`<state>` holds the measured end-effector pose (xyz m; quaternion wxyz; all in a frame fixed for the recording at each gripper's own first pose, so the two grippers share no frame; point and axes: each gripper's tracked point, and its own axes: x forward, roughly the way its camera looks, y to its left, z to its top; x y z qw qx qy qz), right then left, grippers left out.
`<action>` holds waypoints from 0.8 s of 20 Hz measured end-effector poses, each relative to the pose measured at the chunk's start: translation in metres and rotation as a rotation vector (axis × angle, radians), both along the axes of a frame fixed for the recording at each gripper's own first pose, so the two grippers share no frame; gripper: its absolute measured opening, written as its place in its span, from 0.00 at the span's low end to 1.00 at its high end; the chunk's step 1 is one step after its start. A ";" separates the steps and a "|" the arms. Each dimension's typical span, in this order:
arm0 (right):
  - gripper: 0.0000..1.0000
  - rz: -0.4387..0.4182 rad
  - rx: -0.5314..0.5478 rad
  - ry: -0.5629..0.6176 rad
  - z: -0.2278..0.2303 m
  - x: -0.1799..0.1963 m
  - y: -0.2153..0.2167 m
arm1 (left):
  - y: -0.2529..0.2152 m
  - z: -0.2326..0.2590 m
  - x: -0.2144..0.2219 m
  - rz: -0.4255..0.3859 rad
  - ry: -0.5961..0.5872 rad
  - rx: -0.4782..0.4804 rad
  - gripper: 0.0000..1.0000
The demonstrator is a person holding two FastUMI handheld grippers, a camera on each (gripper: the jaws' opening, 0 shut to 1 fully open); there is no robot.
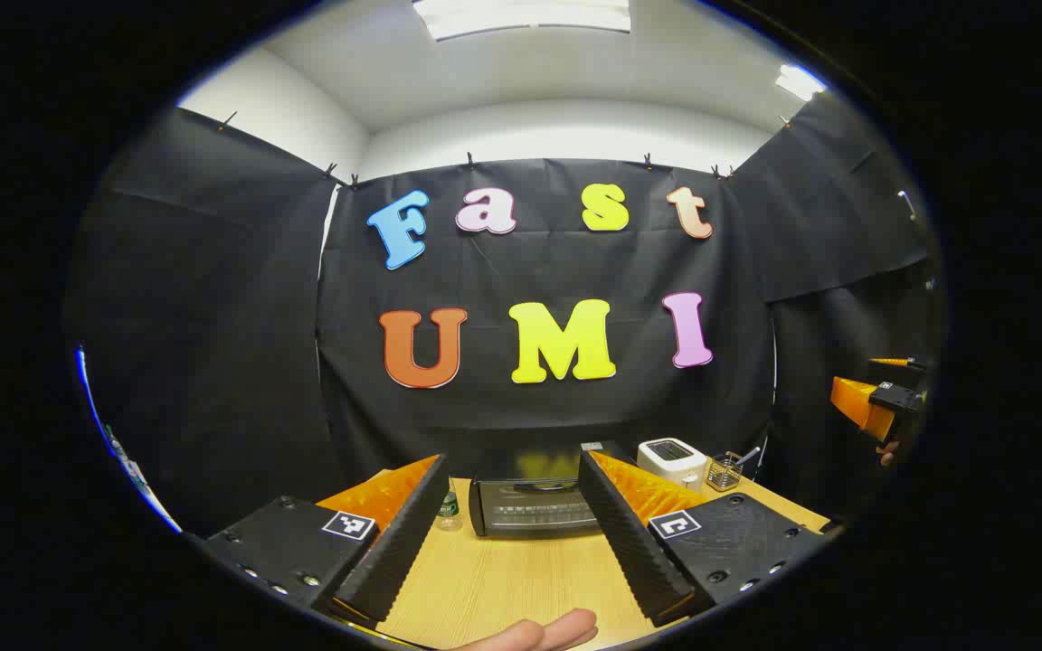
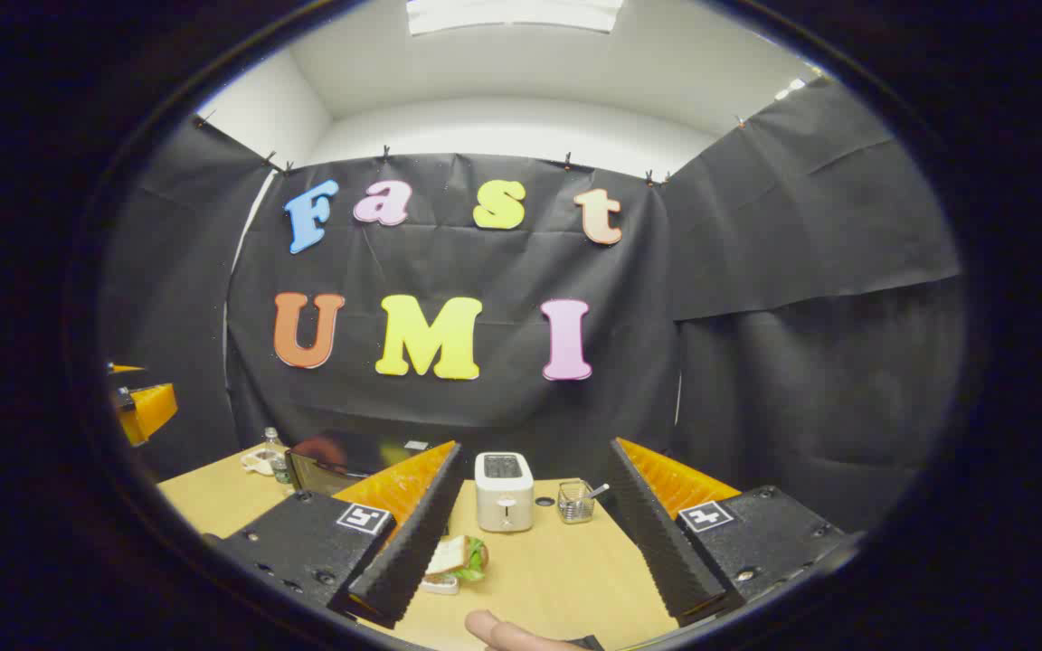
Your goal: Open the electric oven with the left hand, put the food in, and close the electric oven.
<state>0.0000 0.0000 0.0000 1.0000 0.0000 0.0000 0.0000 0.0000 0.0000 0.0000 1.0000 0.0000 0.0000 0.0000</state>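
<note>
The electric oven (image 1: pixel 535 506) stands at the back of the wooden table (image 1: pixel 503 579), door closed, straight ahead of my left gripper (image 1: pixel 512 533), which is open and empty well short of it. In the right gripper view the oven (image 2: pixel 340 457) sits at the left, partly hidden behind a finger. A sandwich on a small white plate (image 2: pixel 456 561) lies on the table just ahead of my right gripper (image 2: pixel 530 542), beside its left finger. The right gripper is open and holds nothing. The other gripper (image 1: pixel 874 407) shows at the far right in the left gripper view.
A white toaster (image 2: pixel 503 491) and a small wire basket with a utensil (image 2: pixel 575 502) stand at the back of the table. A small bottle (image 1: pixel 449 508) stands left of the oven. A fingertip (image 1: pixel 539 633) shows at the bottom edge of each view.
</note>
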 end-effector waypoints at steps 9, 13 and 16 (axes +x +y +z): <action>0.91 0.019 0.041 0.010 0.000 -0.004 -0.003 | -0.020 0.007 -0.008 -0.087 -0.009 -0.015 0.95; 0.91 0.021 0.048 0.012 -0.003 -0.002 -0.005 | -0.016 0.005 -0.005 -0.077 -0.006 -0.029 0.95; 0.91 0.027 0.060 0.017 -0.004 0.002 -0.006 | -0.016 0.001 0.005 -0.078 0.010 -0.035 0.95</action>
